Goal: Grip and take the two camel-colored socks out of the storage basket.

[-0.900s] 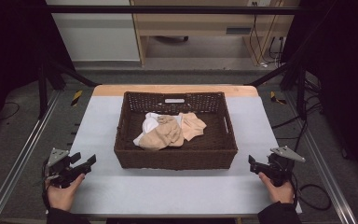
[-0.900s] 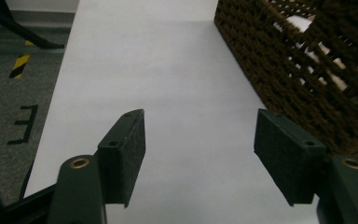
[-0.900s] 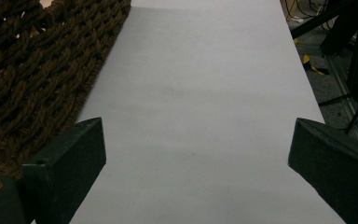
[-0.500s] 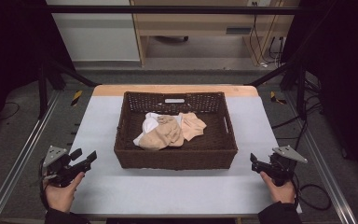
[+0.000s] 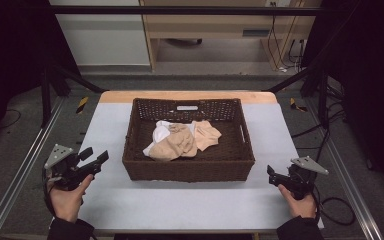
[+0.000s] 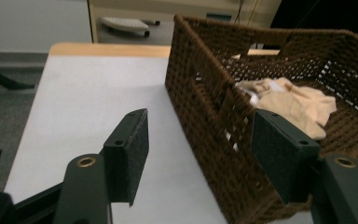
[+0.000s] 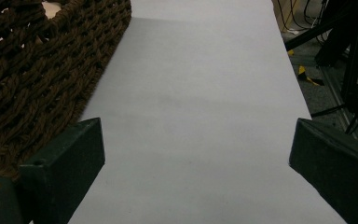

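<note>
The left gripper [image 5: 91, 161] has its jaws spread wide with nothing between them; in the left gripper view [image 6: 200, 154] they frame the near left corner of the wicker basket [image 6: 214, 116]. A hand [image 5: 69, 197] holds this gripper just left of the basket [image 5: 187, 167], above the counter [image 5: 180, 205]. The right gripper [image 5: 271, 174] also has its jaws set wide and empty; in the right gripper view [image 7: 196, 158] they straddle bare white counter [image 7: 200, 93], with the basket's woven wall [image 7: 42, 70] close by one jaw. The right hand [image 5: 297, 202] holds it just right of the basket's near right corner.

The dark brown basket stands in the middle of the counter. Inside it lies a heap of beige cloth [image 5: 177, 145], with a paler peach piece [image 5: 207, 134] beside it towards the basket's right wall and a bit of white cloth [image 5: 160, 131] towards the left wall. From the left gripper view the beige cloth [image 6: 298, 102] rests on the basket floor.
</note>
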A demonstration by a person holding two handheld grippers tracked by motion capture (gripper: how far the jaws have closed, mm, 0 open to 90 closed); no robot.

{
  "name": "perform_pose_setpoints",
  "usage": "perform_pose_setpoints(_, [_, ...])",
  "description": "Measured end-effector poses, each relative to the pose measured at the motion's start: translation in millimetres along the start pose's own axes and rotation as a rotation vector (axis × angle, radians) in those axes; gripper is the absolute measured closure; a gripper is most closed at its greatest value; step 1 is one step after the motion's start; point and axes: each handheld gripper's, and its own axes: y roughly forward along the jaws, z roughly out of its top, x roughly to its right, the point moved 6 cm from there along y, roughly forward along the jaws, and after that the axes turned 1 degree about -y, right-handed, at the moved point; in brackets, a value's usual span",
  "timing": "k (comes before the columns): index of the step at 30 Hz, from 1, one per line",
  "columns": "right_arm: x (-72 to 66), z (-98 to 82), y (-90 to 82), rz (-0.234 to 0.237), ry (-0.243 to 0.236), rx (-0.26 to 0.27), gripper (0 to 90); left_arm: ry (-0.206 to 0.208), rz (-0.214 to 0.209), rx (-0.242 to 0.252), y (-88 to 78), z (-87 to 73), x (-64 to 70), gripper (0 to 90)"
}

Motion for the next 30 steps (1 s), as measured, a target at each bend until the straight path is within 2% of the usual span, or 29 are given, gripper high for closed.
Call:
perform_pose_setpoints(3, [0.5,0.9,-0.4,-0.002,0.0,0.008,3.5,0.012,-0.007,0.019,2.4,12.7,7.3,36.5])
perform_pose_setpoints(7, [0.9,0.9,-0.4,-0.005,0.0,0.008,3.6,0.022,-0.019,0.026,6.2,21.2,13.8,36.5])
perform_pose_setpoints(10, [1.0,1.3,-0.3,-0.005,-0.001,0.012,3.6,0.042,-0.035,0.026,11.7,30.1,24.8,36.9])
perform_pose_setpoints(15, [1.0,1.3,-0.1,-0.007,-0.001,0.013,3.5,0.067,-0.048,0.023,19.9,39.5,37.4,37.0])
perform_pose_setpoints(19, [1.1,1.4,-0.1,-0.007,-0.003,0.013,3.5,0.062,-0.064,0.029,27.2,46.6,45.9,37.3])
perform_pose_setpoints(30, [0.2,3.0,-0.1,-0.009,-0.004,0.018,3.7,0.088,-0.091,0.025,45.3,60.7,66.0,38.7])
